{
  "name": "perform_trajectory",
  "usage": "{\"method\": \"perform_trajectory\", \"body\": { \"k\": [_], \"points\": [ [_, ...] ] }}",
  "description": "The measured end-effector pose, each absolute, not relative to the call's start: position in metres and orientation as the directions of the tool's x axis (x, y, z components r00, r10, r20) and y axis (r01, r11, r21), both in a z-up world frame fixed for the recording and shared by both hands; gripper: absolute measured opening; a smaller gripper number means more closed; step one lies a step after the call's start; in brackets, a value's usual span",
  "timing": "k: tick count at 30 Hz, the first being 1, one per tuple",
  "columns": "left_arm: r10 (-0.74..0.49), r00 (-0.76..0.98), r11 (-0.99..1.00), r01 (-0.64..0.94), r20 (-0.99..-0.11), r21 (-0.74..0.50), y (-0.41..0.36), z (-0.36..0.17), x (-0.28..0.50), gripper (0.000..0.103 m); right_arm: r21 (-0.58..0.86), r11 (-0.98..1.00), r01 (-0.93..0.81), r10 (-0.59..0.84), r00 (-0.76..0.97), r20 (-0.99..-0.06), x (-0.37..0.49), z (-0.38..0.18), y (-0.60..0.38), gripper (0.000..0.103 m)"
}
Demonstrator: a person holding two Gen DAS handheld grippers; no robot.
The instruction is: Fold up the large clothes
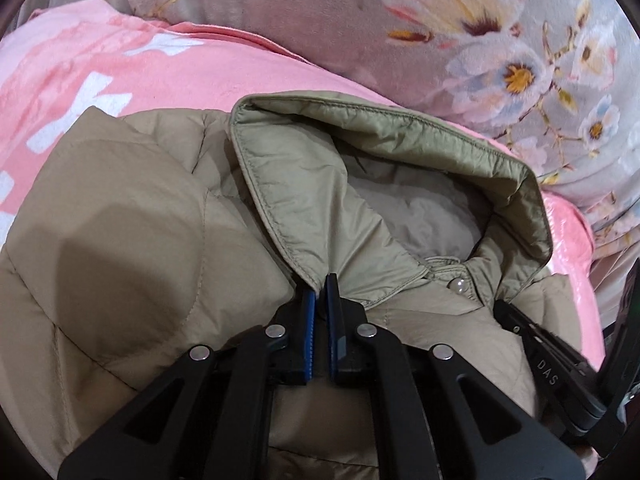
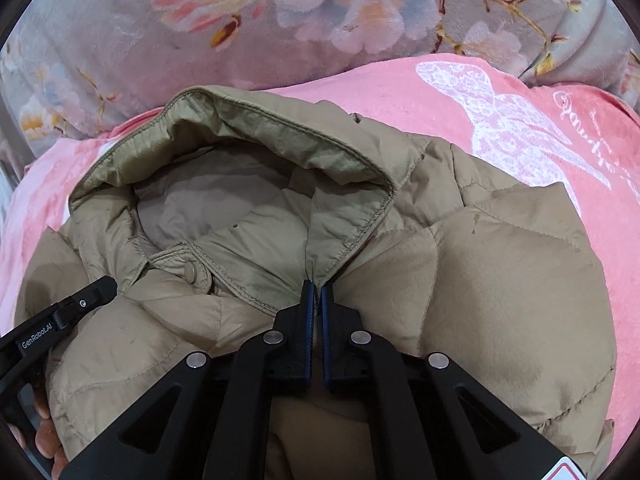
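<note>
From the left wrist, a pink blanket is lying under the tan puffer jacket, floral bedding at one o'clock; the left gripper is pinching the hood corner.

From the right wrist, the jacket is filling the centre, and the right gripper is clamping the hood's other corner.

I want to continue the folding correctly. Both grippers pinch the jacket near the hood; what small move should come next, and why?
Probably lift both grippers together. The left gripper and right gripper are shut on the jacket at the base corners of its hood, which lies open on the pink blanket.
</note>
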State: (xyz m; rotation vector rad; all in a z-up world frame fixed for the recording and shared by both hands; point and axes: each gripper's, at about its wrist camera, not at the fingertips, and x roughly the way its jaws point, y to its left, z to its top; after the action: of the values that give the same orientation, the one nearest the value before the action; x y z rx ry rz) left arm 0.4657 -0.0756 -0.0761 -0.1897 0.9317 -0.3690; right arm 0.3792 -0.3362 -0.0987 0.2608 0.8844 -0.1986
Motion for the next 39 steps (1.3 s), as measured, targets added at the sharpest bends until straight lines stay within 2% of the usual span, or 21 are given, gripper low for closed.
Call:
{"method": "perform_trajectory", "body": {
  "k": [15, 19, 21, 25, 27, 31, 32, 33, 36, 39],
  "points": [
    [-0.289, 0.576, 0.954, 0.238, -0.764, -0.182, -0.093, -0.075, 0.462, 0.005, 0.124, 0.952, 0.280, -0.077, 0.611, -0.788, 0.383, -0.096, -0.334, 0.001],
    [-0.315, 0.558, 0.946, 0.244, -0.768, -0.211, -0.083, -0.066, 0.458, 0.007, 0.187, 0.946, 0.265, -0.010, 0.601, -0.799, 0.374, -0.087, -0.344, 0.004],
    [-0.337, 0.528, 0.940, 0.244, -0.779, -0.240, -0.066, -0.049, 0.451, 0.008, 0.184, 0.949, 0.258, -0.002, 0.586, -0.811, 0.359, -0.070, -0.347, 0.006],
    [-0.312, 0.586, 0.950, 0.212, -0.747, -0.230, -0.031, 0.002, 0.461, 0.008, 0.168, 0.948, 0.270, -0.048, 0.643, -0.764, 0.349, -0.018, -0.360, 0.007],
    [-0.317, 0.608, 0.948, 0.179, -0.728, -0.263, -0.025, 0.028, 0.480, 0.008, 0.218, 0.934, 0.283, -0.037, 0.683, -0.730, 0.367, 0.011, -0.371, 0.011],
    [-0.341, 0.624, 0.934, 0.139, -0.703, -0.329, -0.045, 0.060, 0.528, 0.014, 0.294, 0.915, 0.276, -0.013, 0.748, -0.663, 0.419, 0.048, -0.379, 0.011],
    [-0.357, 0.604, 0.928, 0.141, -0.713, -0.346, -0.056, 0.059, 0.543, 0.019, 0.310, 0.911, 0.272, 0.001, 0.751, -0.660, 0.433, 0.050, -0.379, 0.011],
    [-0.367, 0.582, 0.924, 0.137, -0.726, -0.358, -0.064, 0.054, 0.554, 0.021, 0.332, 0.901, 0.277, 0.016, 0.746, -0.666, 0.449, 0.047, -0.380, 0.011],
    [-0.375, 0.490, 0.919, 0.084, -0.787, -0.386, -0.086, 0.020, 0.585, 0.021, 0.363, 0.879, 0.309, 0.045, 0.705, -0.708, 0.477, 0.023, -0.380, 0.011],
    [-0.371, 0.421, 0.919, 0.039, -0.828, -0.392, -0.093, -0.019, 0.592, 0.019, 0.328, 0.891, 0.314, 0.052, 0.647, -0.760, 0.481, -0.009, -0.372, 0.012]
  ]
}}
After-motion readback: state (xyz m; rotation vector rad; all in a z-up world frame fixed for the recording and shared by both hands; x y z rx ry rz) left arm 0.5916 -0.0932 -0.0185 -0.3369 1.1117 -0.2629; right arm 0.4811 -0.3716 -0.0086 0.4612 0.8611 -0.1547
